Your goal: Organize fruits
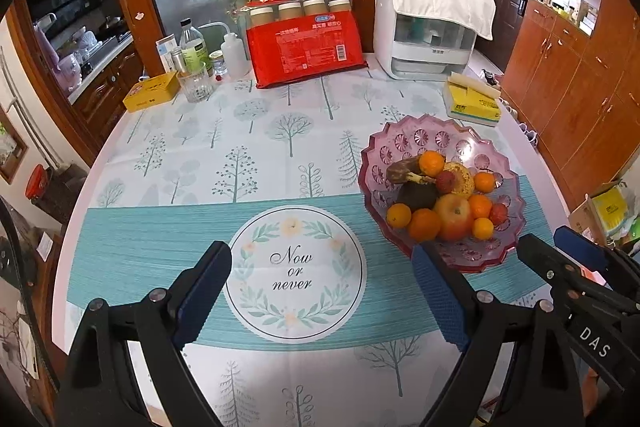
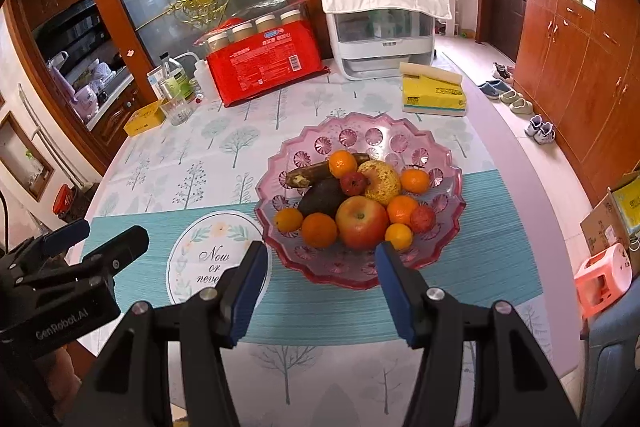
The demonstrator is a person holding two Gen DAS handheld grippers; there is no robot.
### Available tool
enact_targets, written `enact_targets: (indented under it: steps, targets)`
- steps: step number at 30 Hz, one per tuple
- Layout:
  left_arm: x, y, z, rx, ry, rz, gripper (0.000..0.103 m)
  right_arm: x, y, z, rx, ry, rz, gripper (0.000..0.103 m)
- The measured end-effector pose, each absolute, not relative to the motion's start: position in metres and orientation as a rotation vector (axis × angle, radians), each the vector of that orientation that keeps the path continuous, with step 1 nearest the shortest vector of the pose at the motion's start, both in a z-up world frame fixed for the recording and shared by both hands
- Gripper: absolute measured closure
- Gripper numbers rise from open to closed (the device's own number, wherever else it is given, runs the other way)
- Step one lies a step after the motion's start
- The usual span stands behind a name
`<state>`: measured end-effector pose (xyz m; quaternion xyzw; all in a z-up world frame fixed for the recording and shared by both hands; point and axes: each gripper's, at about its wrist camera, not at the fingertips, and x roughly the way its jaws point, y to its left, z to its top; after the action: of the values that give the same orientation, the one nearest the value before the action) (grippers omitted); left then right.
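Observation:
A pink glass fruit bowl (image 1: 412,143) (image 2: 360,131) stands on the table. It holds a red apple (image 1: 453,217) (image 2: 362,223), several oranges (image 1: 424,225) (image 2: 319,229), a dark avocado (image 2: 322,197), a browned banana (image 2: 304,177), a yellow apple (image 2: 380,181) and small red fruits (image 2: 423,219). My left gripper (image 1: 320,271) is open and empty, above the "Now or never" print (image 1: 294,271), left of the bowl. My right gripper (image 2: 320,263) is open and empty, just in front of the bowl's near rim; it also shows in the left wrist view (image 1: 560,247).
At the table's back stand a red package of cups (image 1: 304,47), a white appliance with a cloth (image 1: 428,23), a yellow tissue pack (image 1: 474,99), a glass (image 1: 195,83), bottles (image 1: 192,47) and a yellow tin (image 1: 152,91). Wooden cabinets (image 2: 580,67) and shoes (image 2: 540,129) are at right.

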<state>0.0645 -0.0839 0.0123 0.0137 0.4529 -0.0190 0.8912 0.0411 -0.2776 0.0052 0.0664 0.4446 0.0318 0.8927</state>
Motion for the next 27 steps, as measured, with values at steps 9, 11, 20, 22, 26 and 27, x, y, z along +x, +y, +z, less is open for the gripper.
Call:
enact_targets:
  steps: [9,11,20,22,26,27]
  targets:
    - [0.051,-0.083,0.015,0.031,0.927,-0.042,0.012,0.029,-0.264,0.013,0.115,0.903,0.081,0.046]
    - [0.05,-0.083,0.016,0.031,0.928,-0.042,0.012,0.027,-0.262,0.015,0.109,0.899,0.084,0.046]
    - [0.046,-0.082,0.016,0.027,0.93,-0.04,0.012,0.024,-0.257,0.017,0.097,0.898,0.092,0.046]
    - [0.044,-0.082,0.016,0.027,0.931,-0.039,0.012,0.024,-0.256,0.017,0.098,0.896,0.094,0.046]
    - [0.043,-0.081,0.016,0.026,0.932,-0.039,0.012,0.023,-0.255,0.017,0.098,0.897,0.096,0.046]
    - [0.042,-0.081,0.016,0.025,0.934,-0.039,0.012,0.023,-0.255,0.017,0.098,0.897,0.096,0.046]
